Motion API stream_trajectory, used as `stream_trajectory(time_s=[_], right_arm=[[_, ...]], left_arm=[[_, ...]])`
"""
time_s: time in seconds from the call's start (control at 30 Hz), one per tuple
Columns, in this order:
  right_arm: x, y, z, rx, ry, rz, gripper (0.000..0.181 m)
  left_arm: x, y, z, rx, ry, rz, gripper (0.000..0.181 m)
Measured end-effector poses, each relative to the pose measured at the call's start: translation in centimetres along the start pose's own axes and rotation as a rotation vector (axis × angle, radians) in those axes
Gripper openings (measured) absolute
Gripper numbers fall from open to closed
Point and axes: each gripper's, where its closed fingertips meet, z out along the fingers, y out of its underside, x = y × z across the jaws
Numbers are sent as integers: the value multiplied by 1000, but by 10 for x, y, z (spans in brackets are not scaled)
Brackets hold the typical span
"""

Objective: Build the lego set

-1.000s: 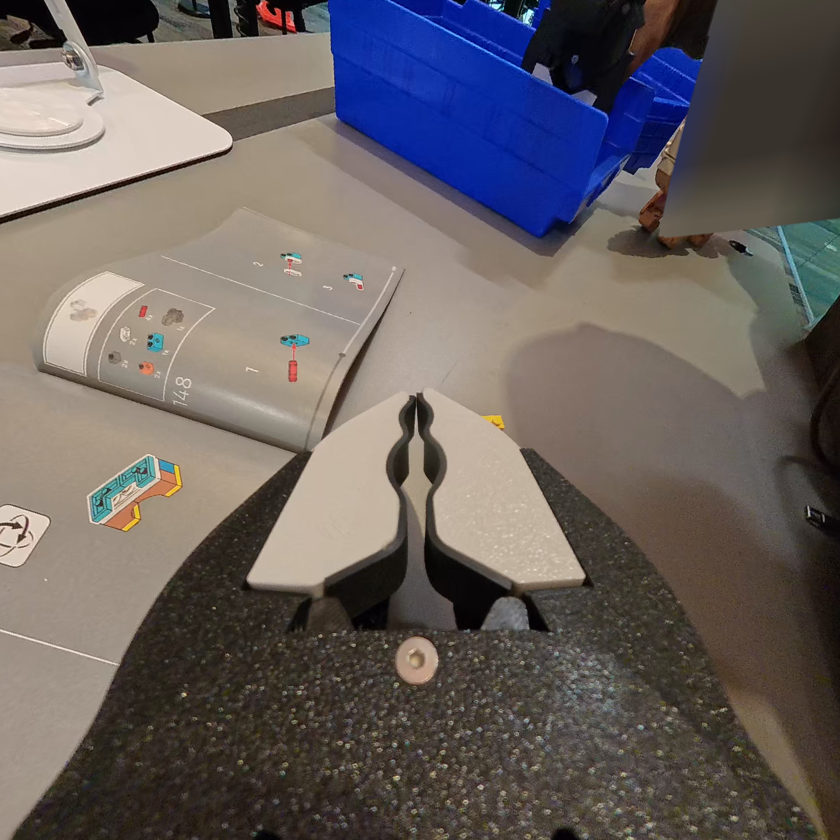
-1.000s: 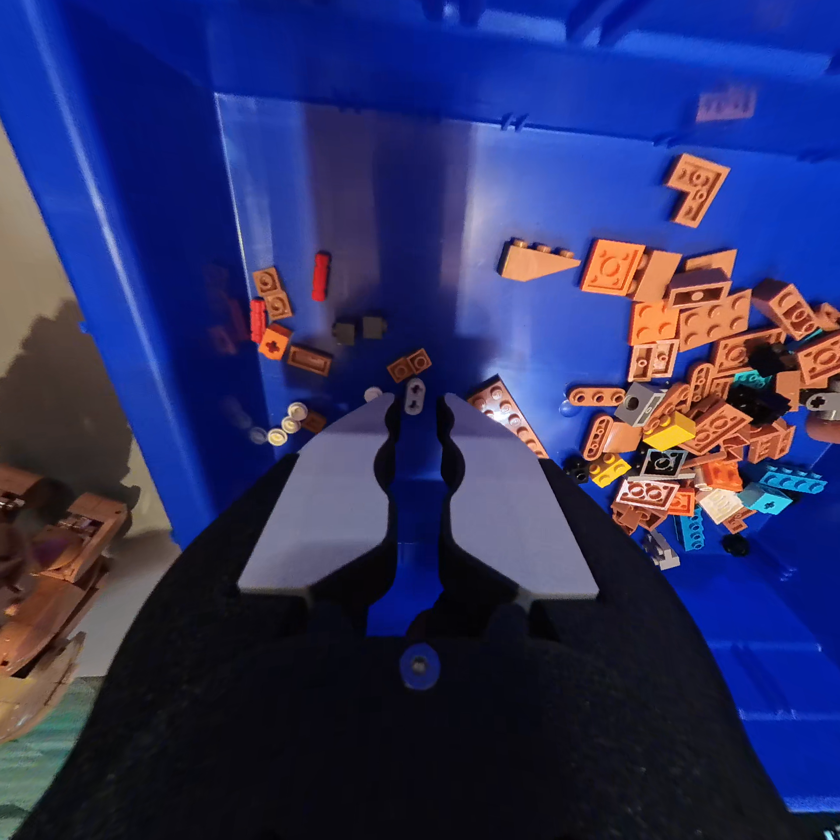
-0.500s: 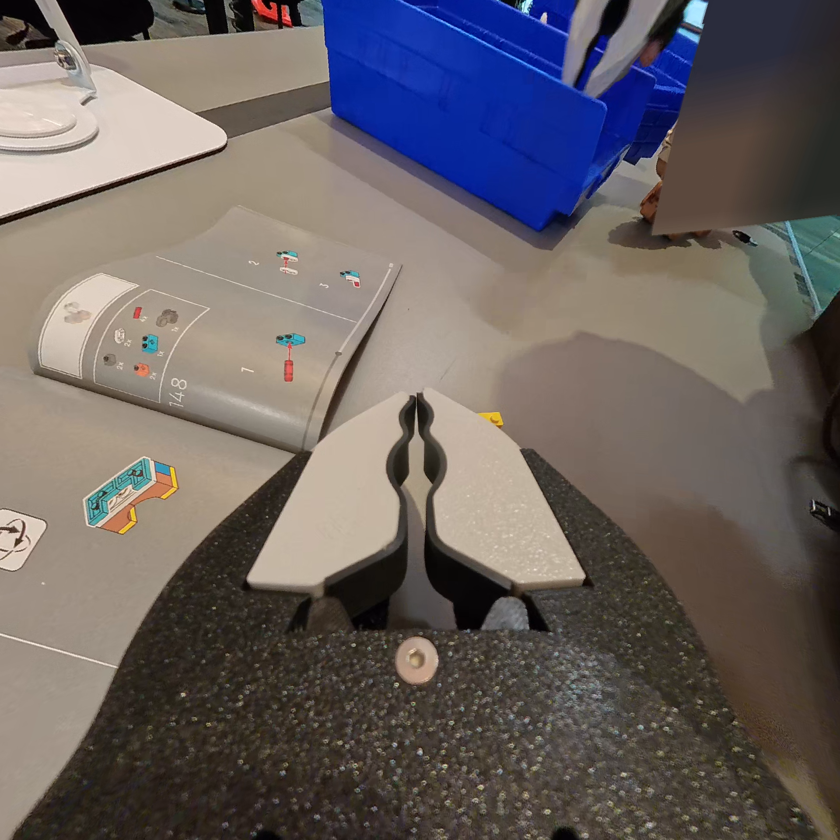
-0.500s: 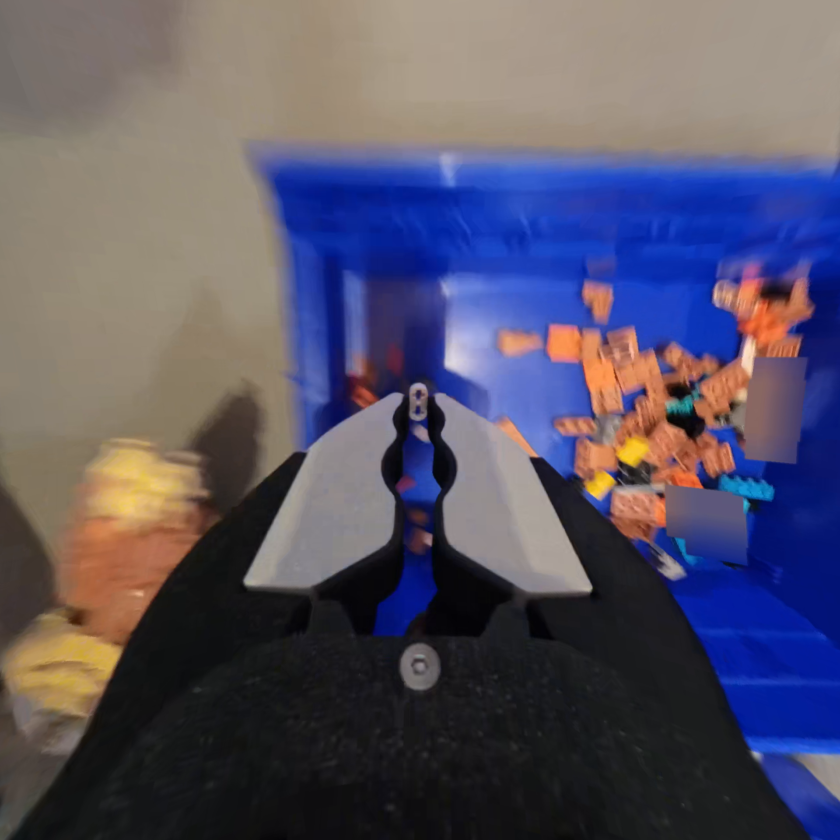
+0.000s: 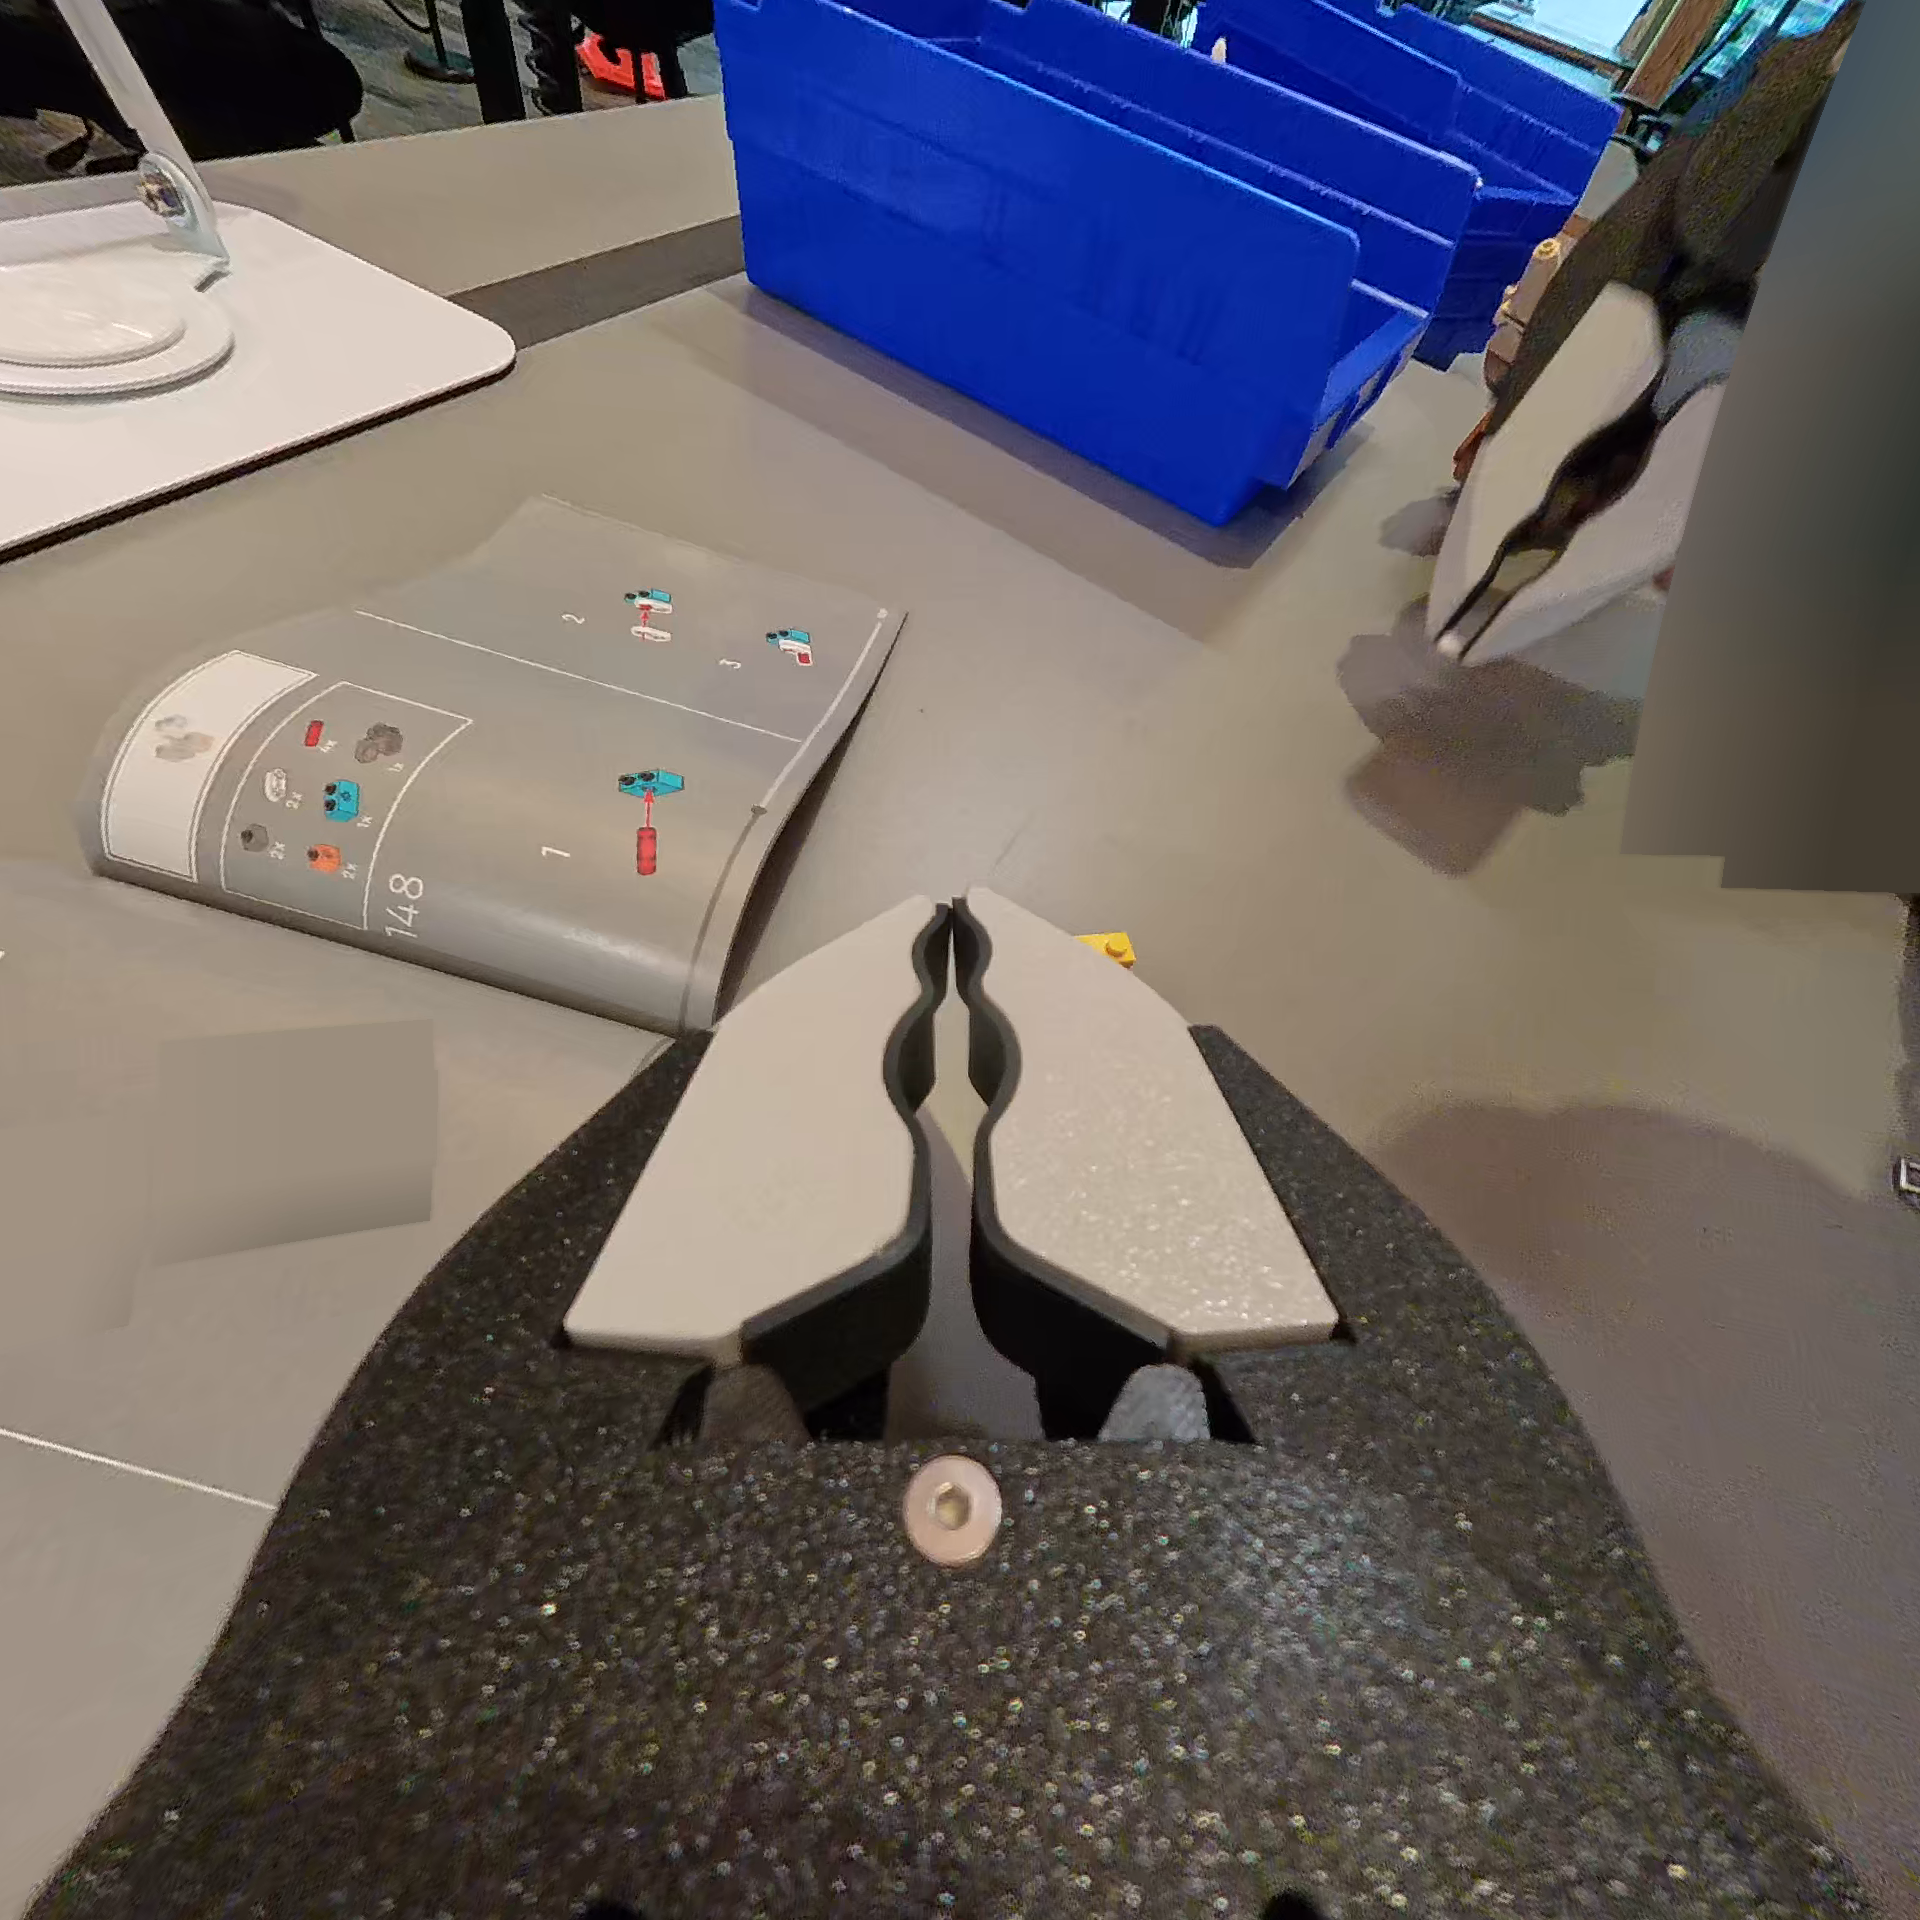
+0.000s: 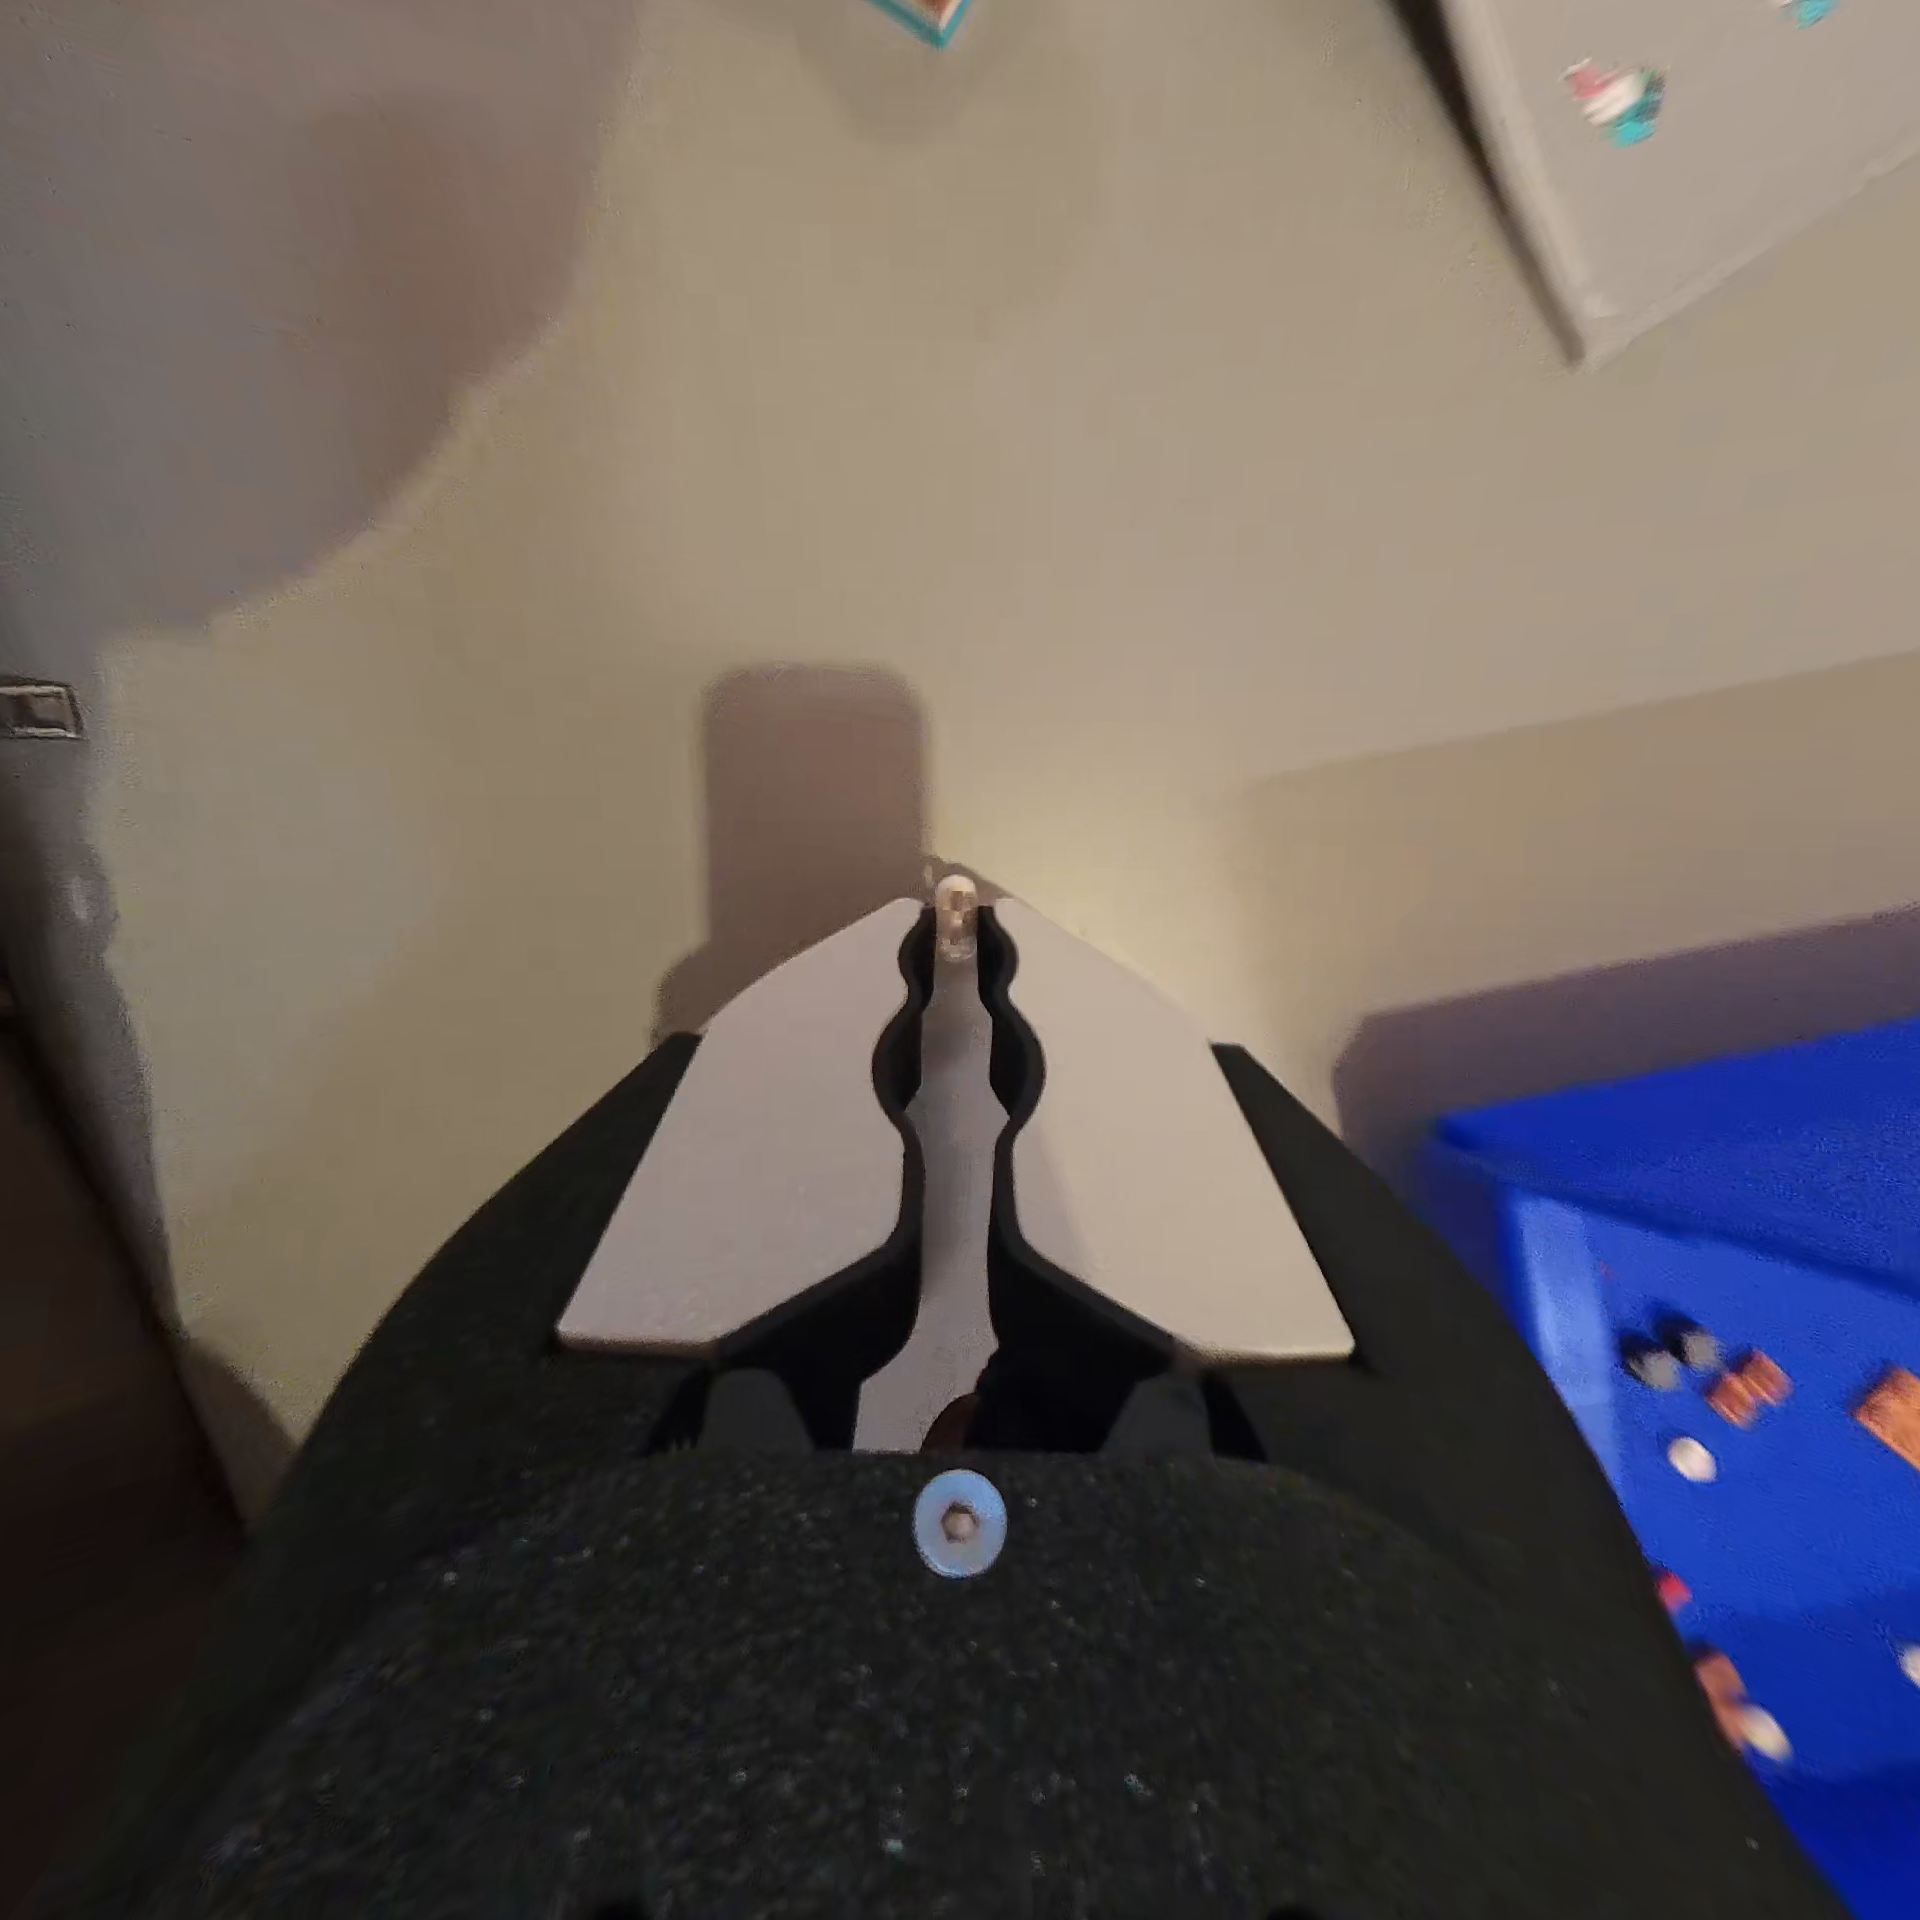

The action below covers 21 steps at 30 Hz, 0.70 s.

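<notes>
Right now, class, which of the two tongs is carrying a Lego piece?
The right tongs, shut on a small pale piece at their tips. The left tongs are shut with nothing between them.

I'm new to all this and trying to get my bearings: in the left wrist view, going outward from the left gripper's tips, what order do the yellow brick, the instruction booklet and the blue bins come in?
Starting from the left gripper:
1. Yellow brick, just right of the tips, partly hidden by a finger.
2. Instruction booklet, open on the table, ahead to the left.
3. Blue bins, farthest, at the back right.
</notes>
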Motion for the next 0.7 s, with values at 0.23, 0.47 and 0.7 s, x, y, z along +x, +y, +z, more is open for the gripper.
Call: stream_trajectory(time_s=[0.23,0.47,0.7], right_arm=[[-7,7,31,-53,-50,11,11],[28,-4,-58,59,-52,24,20],[155,105,-144,-386,127,-301,18]], left_arm=[[0,-1,-5,14,5,-28,0],[0,0,-4,7,11,-30,0],[-3,-2,-7,26,56,-115,0]])
